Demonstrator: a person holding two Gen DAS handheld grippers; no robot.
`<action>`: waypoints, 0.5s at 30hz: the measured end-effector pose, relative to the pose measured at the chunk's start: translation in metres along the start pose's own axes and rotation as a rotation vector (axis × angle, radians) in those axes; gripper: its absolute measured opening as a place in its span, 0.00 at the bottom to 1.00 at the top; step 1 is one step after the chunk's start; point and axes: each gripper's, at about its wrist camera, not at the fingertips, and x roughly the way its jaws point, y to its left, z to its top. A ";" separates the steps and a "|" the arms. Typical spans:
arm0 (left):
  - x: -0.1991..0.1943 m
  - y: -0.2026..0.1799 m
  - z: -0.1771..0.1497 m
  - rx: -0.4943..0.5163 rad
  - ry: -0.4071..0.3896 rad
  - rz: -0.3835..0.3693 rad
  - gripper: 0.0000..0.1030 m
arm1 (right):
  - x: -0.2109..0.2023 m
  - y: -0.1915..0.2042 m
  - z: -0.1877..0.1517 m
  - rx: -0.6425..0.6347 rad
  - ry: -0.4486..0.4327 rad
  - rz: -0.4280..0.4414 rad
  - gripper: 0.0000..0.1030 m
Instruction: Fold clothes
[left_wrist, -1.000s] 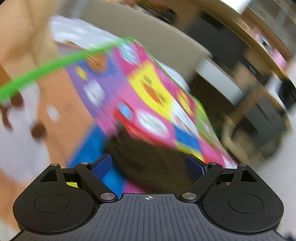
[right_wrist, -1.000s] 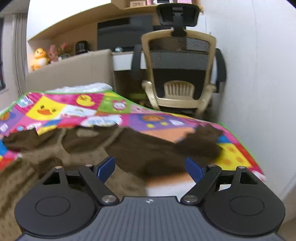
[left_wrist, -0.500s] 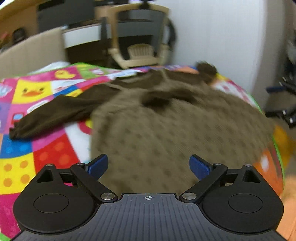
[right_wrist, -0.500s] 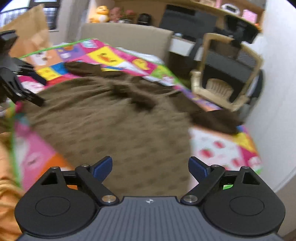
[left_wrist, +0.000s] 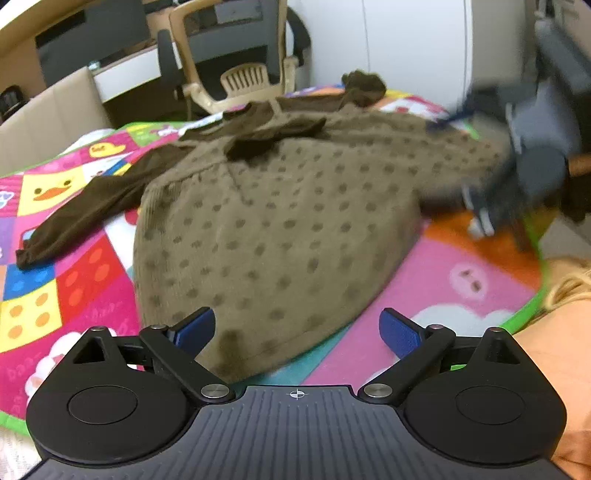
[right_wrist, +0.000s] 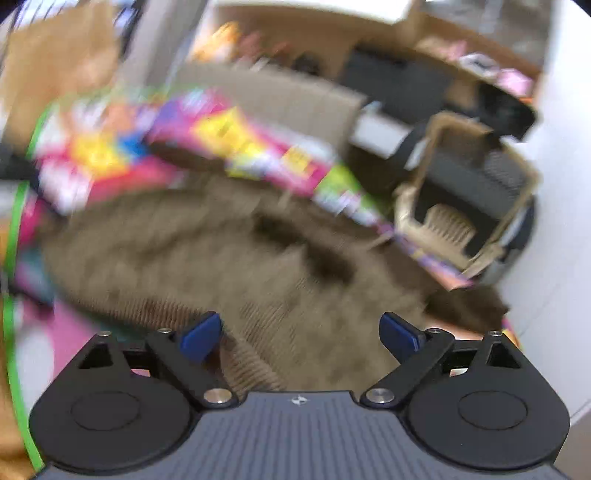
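The left gripper (left_wrist: 297, 328) has its jaws spread wide, the blue fingertips (left_wrist: 194, 328) well apart with nothing between them, and it sits low over the near hem of the brown dress (left_wrist: 280, 221), aimed along it toward the collar. The right gripper (right_wrist: 301, 332) is likewise wide apart and empty-jawed, its blue fingertips (right_wrist: 399, 334) clear of the cloth, pointing across the dress from its right edge. In the left wrist view the right gripper appears as a motion-blurred grey shape at the dress's far right edge.
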 end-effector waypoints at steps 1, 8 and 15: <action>0.003 0.000 -0.001 0.007 0.004 0.019 0.96 | -0.004 -0.004 0.001 -0.001 -0.020 -0.022 0.91; 0.006 0.039 -0.001 -0.066 -0.027 0.245 0.97 | -0.021 -0.003 -0.029 -0.043 0.053 0.075 0.91; -0.006 0.074 0.013 -0.178 -0.104 0.361 0.96 | -0.014 0.024 -0.046 -0.113 0.144 0.154 0.94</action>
